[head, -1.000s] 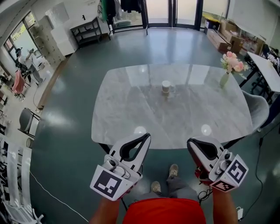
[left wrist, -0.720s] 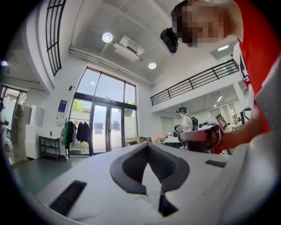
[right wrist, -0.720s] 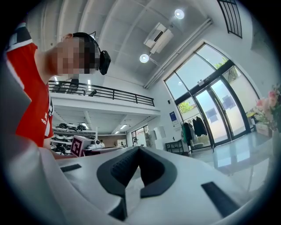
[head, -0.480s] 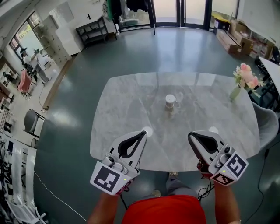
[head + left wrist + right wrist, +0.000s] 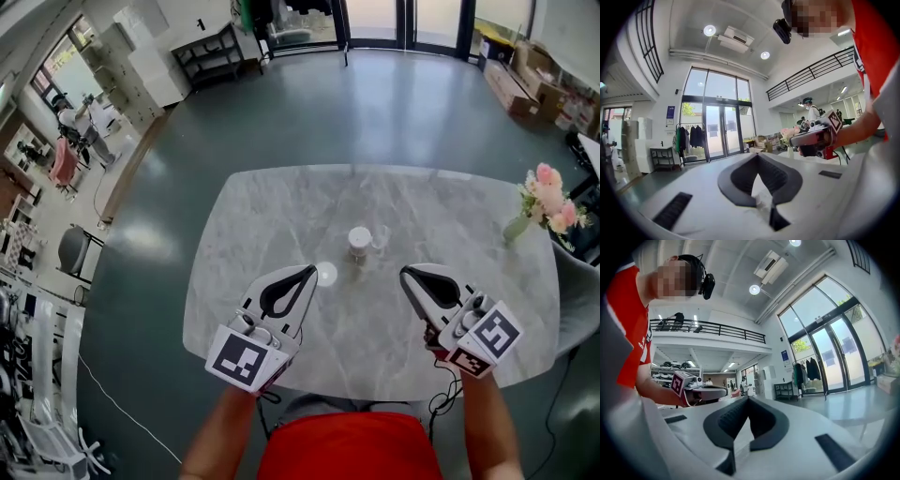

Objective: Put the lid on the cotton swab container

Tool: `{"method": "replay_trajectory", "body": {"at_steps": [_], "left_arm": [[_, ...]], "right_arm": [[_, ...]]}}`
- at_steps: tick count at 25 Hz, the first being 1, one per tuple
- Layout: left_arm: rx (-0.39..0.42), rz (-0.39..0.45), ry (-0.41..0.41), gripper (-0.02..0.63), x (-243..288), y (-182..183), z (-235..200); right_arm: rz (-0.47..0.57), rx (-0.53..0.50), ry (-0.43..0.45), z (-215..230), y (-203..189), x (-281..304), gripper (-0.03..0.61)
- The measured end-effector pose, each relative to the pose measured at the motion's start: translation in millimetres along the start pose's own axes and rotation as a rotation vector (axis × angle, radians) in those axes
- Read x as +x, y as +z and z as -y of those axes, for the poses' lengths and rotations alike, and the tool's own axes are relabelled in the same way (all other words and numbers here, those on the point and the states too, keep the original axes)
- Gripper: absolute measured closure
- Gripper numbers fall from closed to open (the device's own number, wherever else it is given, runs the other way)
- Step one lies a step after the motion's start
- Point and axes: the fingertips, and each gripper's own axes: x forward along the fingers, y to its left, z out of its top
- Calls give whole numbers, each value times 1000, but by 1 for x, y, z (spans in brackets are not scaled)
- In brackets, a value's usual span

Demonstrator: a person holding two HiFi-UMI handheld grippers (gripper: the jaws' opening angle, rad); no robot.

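A small cream cylindrical cotton swab container (image 5: pixel 359 242) stands near the middle of the grey marble table (image 5: pixel 253 234). A small clear piece (image 5: pixel 380 240) sits just to its right; I cannot tell whether it is the lid. My left gripper (image 5: pixel 313 269) hovers over the table's near part, left of and nearer than the container, shut and empty. My right gripper (image 5: pixel 404 273) is held to the right, also shut and empty. In the left gripper view the jaws (image 5: pixel 758 155) meet at their tips with nothing between them. The right gripper view shows its jaws (image 5: pixel 748 398) the same way.
A vase of pink flowers (image 5: pixel 547 202) stands at the table's right edge. A bright ceiling-light reflection (image 5: pixel 325 274) lies on the tabletop by the left gripper. Chairs and shelving (image 5: pixel 202 47) stand on the green floor around the table.
The table has come closer and lower in the head view. Both grippers now hang over the table's near part instead of in front of its edge. Both jaws stay shut.
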Motion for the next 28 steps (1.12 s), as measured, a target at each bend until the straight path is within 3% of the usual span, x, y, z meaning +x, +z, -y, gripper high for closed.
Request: {"method": "replay_trajectory", "body": {"at_steps": [8,13,19,28], "left_arm": [[-17,-38,-46,597,70,-52,-25],[37,-85,-100,597,107,-90,-34],[7,-154,-140,595,136,-126,-34],[-5,-282,-255,381,161,-178,-28]], "right_arm": [[-50,62,-77,64,-39,34,568],[-109,77,-121,83,-72,47,568],[-209,110,-142,105,-102,52,551],[-367,178,-92,118,-150,66,380]]}}
